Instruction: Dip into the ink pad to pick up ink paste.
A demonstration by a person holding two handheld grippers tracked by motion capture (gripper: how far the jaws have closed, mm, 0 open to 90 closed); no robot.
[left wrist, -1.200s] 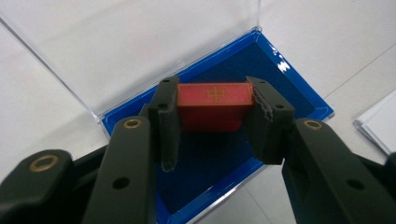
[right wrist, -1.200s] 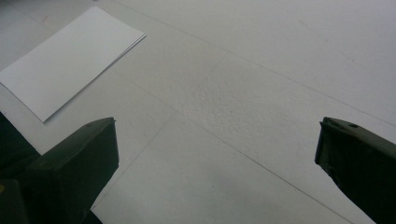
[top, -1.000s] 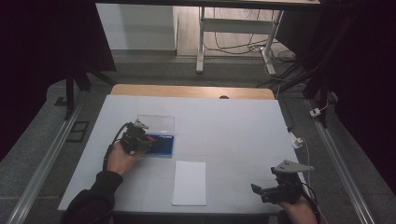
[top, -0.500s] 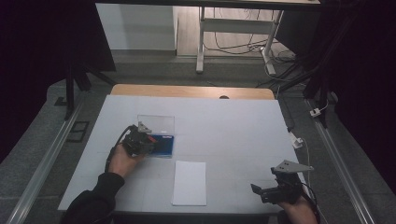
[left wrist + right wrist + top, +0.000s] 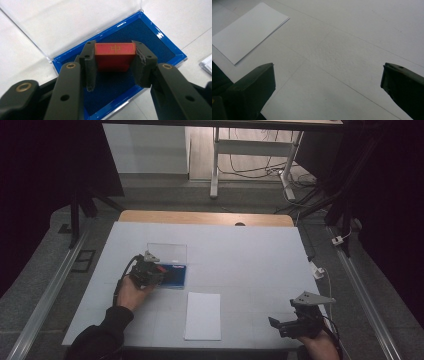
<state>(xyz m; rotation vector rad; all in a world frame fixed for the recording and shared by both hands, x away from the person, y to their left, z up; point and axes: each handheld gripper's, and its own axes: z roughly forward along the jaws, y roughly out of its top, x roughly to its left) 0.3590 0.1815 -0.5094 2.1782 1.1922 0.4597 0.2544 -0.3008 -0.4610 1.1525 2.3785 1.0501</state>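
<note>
My left gripper (image 5: 115, 67) is clamped on a red block (image 5: 114, 56) — pads pressed to both its sides — above the dark lining of the blue case (image 5: 160, 35), whose clear lid (image 5: 62, 22) lies open flat on the table (image 5: 240, 255). My right gripper (image 5: 290, 324) rests at the near right edge, jaws wide apart with nothing between them — a white paper sheet (image 5: 203, 316) lies between the two.
</note>
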